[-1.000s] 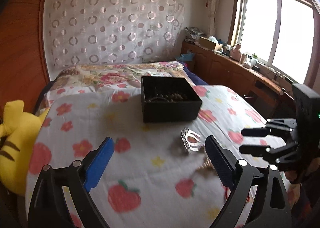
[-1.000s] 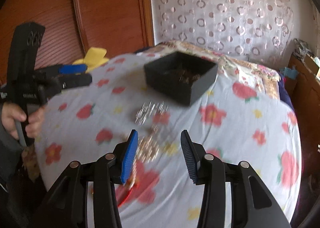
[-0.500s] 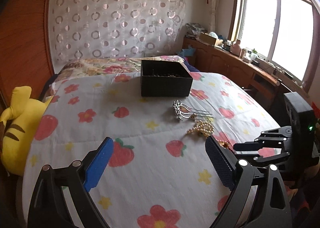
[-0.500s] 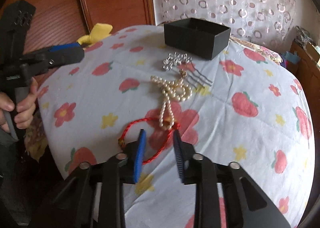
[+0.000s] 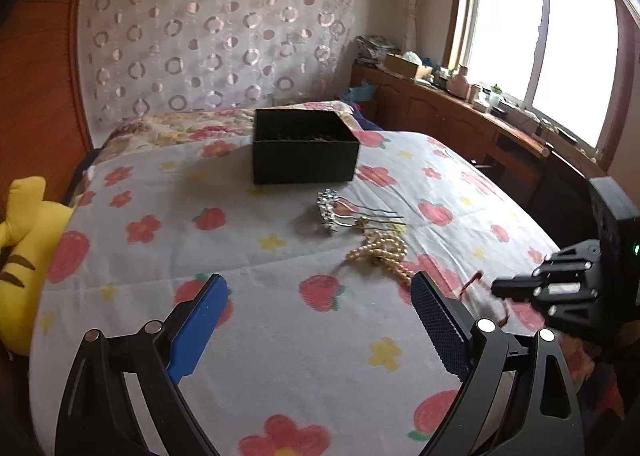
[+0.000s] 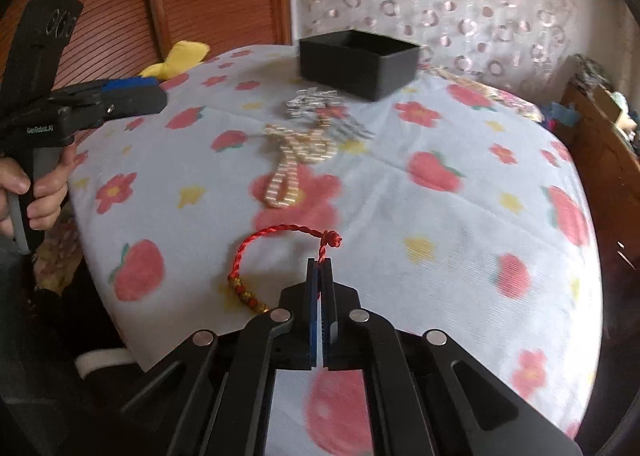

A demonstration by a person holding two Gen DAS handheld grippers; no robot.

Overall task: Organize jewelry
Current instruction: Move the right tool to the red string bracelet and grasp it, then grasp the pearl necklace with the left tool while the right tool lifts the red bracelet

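Right gripper (image 6: 320, 262) fingers pinch the red cord bracelet (image 6: 276, 234) (near the bed's (image 6: 440, 215) front edge); left gripper (image 5: 318, 320) gapes empty.

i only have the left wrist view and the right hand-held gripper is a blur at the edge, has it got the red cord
Observer: Yes. In the right wrist view the right hand-held gripper is shut on the red cord bracelet, pinching it just below the knot.
Operator: anything on that cord i should know about
Observer: A run of gold beads sits on its near left part, outside the pads.
Operator: is the pearl necklace tangled in it
Observer: No. The pearl necklace lies apart from the bracelet, farther up the bedspread.
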